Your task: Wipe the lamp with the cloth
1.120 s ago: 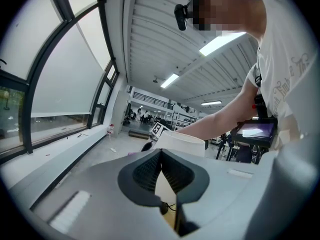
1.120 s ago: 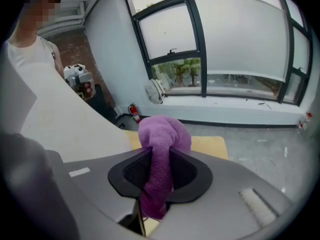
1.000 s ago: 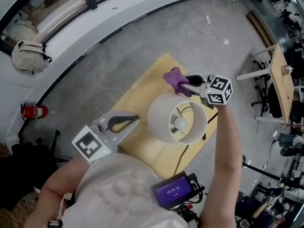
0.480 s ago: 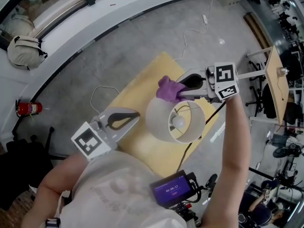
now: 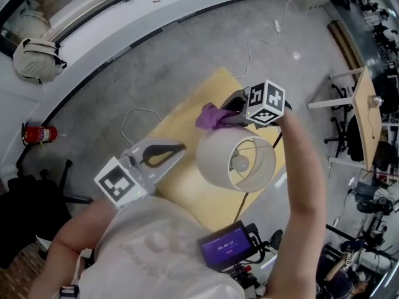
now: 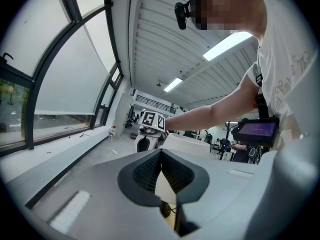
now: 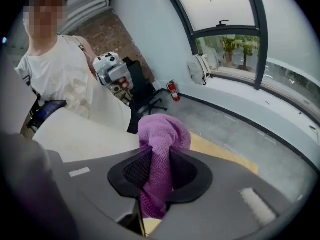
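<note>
**Ready to wipe, from eleven o'clock**

My right fingers (image 5: 222, 117) are clenched on the purple cloth (image 5: 209, 115), which bunches out past their tips at the lamp's (image 5: 218, 154) 11 o'clock, touching its shade or just short of it. The lamp stands upright mid tabletop (image 5: 187, 189), so I judge the strokes should run around it. My left fingers (image 5: 177, 149), closed on nothing, hover at its 9 o'clock, apart. Around us are a grey floor (image 5: 156, 73) and a curved window wall (image 5: 68, 5)
</note>
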Tool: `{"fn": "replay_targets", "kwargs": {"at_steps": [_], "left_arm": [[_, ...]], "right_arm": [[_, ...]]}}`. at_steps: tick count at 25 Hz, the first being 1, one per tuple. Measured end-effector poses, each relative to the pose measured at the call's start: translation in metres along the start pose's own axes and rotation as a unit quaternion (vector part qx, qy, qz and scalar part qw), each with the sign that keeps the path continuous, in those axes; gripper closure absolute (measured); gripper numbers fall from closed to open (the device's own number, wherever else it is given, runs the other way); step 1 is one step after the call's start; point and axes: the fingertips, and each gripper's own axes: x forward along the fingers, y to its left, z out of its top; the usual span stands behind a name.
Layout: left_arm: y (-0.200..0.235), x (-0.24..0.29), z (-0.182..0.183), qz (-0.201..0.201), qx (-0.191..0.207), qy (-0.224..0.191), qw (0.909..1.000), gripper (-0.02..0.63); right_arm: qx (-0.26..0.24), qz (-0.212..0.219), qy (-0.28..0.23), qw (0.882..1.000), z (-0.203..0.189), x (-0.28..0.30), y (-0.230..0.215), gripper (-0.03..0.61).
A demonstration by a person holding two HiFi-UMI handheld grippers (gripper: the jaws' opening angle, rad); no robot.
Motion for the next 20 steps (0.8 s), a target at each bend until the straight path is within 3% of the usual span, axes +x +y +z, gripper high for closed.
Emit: {"fn": "replay_targets", "kwargs": {"at_steps": [4, 11, 15, 20], "left_arm": [[0.003, -0.002, -0.001, 0.002, -0.005, -0.003, 1.0, 0.612], [0.002, -0.008, 0.001, -0.009, -0.004, -0.013, 0.9999, 0.612], [-0.004, -0.008, 0.001, -0.02, -0.001, -0.021, 0.9996, 0.612], [-0.002, -0.015, 0.007, -0.015, -0.003, -0.034, 0.9993, 0.612]], "right_arm": [[-0.019, -0.038, 0.068, 0.997, -0.009, 0.014, -0.015, 0.477], [-0.149, -0.112, 0.12, 0.975, 0.021, -0.011, -0.007, 0.477], [-0.216, -0.099, 0.217, 0.947, 0.015, 0.002, 0.003, 0.477], [-0.237, -0.041, 0.273, 0.931, 0.003, 0.017, 0.011, 0.48]]}}
